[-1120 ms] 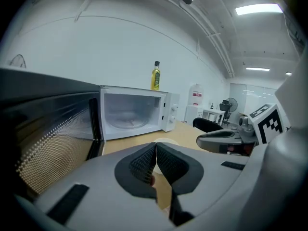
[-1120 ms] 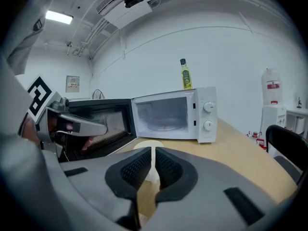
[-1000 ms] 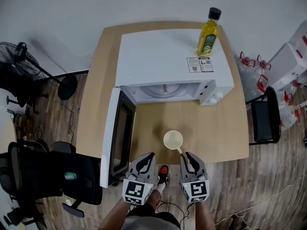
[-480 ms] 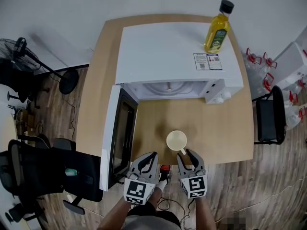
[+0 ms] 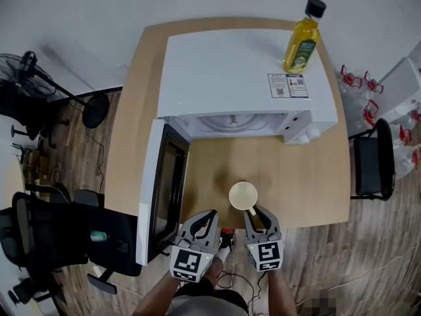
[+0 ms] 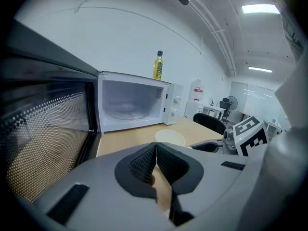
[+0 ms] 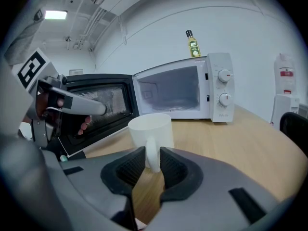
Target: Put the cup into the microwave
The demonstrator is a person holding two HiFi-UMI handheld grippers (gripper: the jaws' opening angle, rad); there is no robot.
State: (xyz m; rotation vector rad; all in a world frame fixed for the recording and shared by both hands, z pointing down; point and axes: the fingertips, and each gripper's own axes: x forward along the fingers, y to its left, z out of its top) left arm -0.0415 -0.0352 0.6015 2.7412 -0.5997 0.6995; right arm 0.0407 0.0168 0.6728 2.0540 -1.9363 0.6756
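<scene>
- The right gripper (image 5: 258, 217) is pinching the handle of the cup (image 5: 243, 195). Its jaws are pressing on both sides of the handle, with the cup body just beyond them at 12 o'clock.
- The cup is standing upright on the table (image 5: 302, 183) near the front edge, at 6 o'clock from the open microwave (image 5: 243, 78).
- The left gripper (image 5: 205, 217) is hanging at 8 o'clock of the cup, with its jaws pressed together on nothing.
- The door (image 5: 161, 189) is standing swung wide at 9 o'clock of the cup.
- Risk: with the grip taking the handle alone, the cup may be swinging or tipping about the pads once it is lifted.
- Risk: the rim may be striking the top of the opening if the cup is carried too high. A drift toward 9 o'clock may be knocking it against the door or the left gripper.
</scene>
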